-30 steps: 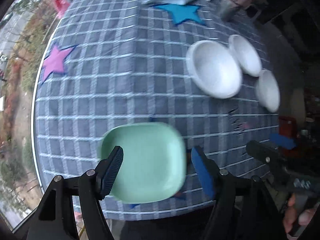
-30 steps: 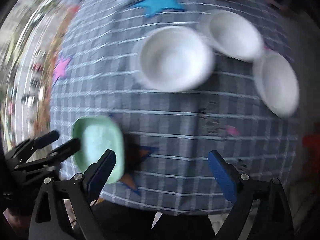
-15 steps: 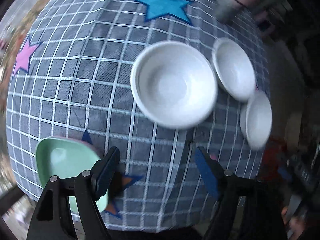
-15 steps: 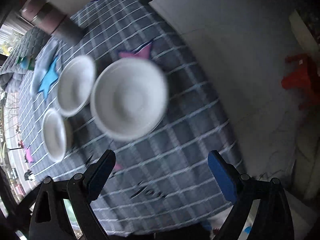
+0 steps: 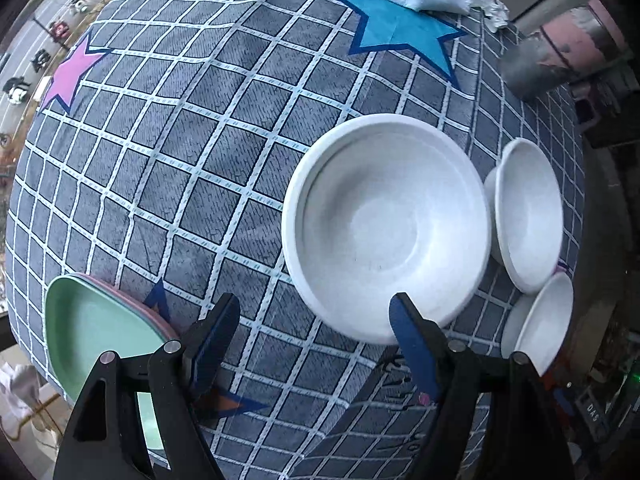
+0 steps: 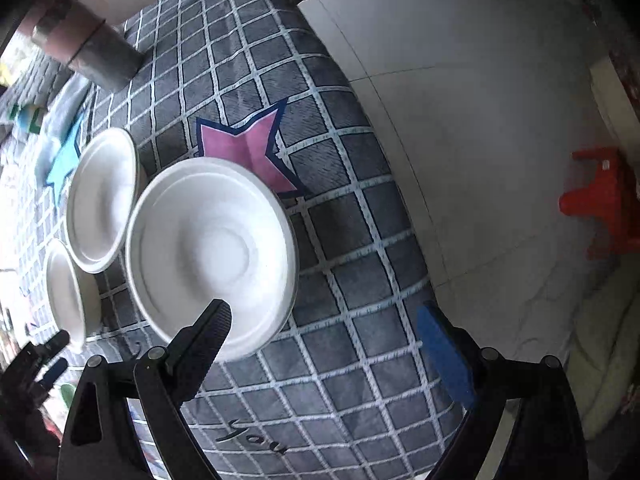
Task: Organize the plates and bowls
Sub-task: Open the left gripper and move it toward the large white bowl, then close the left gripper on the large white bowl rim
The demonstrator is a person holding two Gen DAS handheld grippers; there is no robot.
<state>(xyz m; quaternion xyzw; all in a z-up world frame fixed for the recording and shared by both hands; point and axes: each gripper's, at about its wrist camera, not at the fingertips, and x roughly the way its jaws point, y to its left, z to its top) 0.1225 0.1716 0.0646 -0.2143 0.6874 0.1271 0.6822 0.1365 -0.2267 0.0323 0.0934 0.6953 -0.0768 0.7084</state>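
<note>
bowl (image 5: 384, 224) lies just beyond open left claw (image 5: 316, 344).

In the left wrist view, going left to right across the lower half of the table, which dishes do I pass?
Green plate at the table edge → large white bowl → two smaller white bowls, one above the other.

From my left wrist feed, the green plate (image 5: 92, 332) is partly hidden behind my own gripper arm, and I can't count the pink plates under it. On the right wrist feed, the smallest white bowl (image 6: 66, 292) sits squeezed and blurred at the edge.
</note>
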